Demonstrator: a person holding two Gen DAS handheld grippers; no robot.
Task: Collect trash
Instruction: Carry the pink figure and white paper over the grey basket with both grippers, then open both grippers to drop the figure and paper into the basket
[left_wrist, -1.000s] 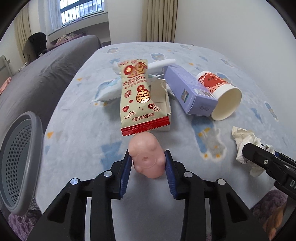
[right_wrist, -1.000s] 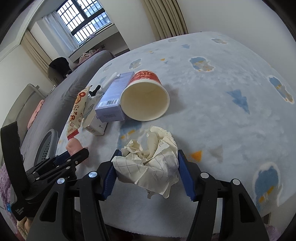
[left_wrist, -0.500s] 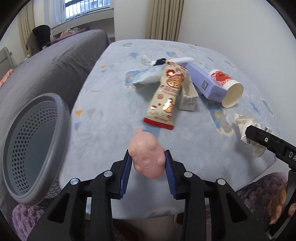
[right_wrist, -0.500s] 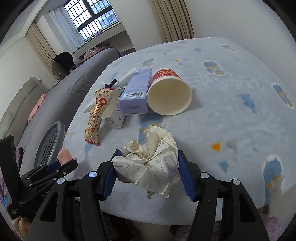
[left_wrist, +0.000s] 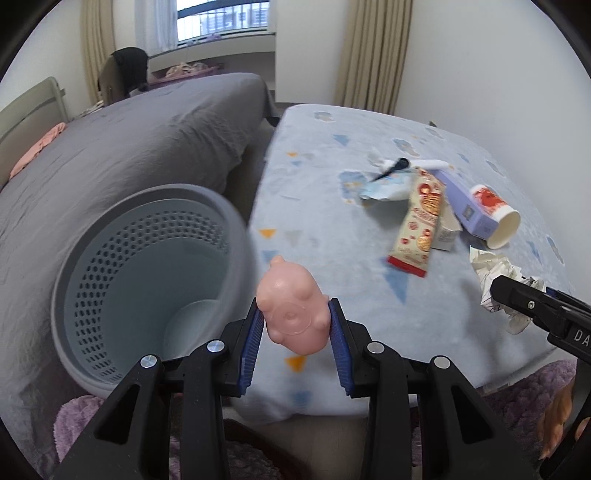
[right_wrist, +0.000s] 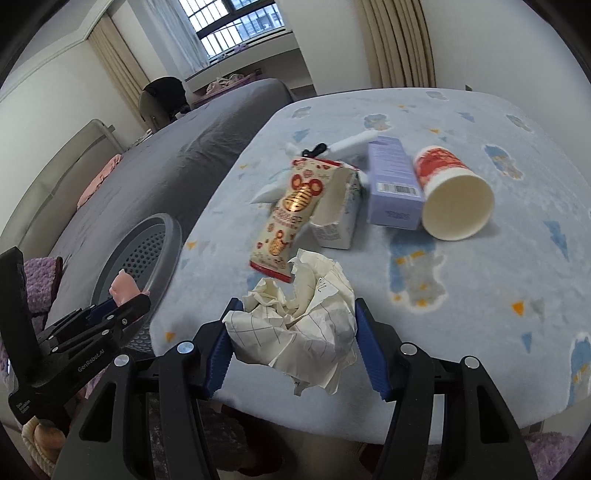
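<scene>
Left gripper (left_wrist: 295, 325) clamped on pink toy (left_wrist: 293, 310), 2 blue pads pressing its sides, held beside rim of grey bin (left_wrist: 147, 273); right gripper (right_wrist: 295, 332) clamped on crumpled paper (right_wrist: 299, 317), above near edge of blue table (right_wrist: 480, 277); snack wrapper (right_wrist: 291, 218), purple box (right_wrist: 395, 181), paper cup (right_wrist: 450, 195) lying together further back on table.

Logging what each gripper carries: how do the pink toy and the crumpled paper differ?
The pink toy is smooth, rounded and solid; the crumpled paper is creased, whitish and grid-lined. The toy sits in the left gripper beside the grey basket; the paper sits in the right gripper over the table edge. Both are clamped between blue pads.
</scene>
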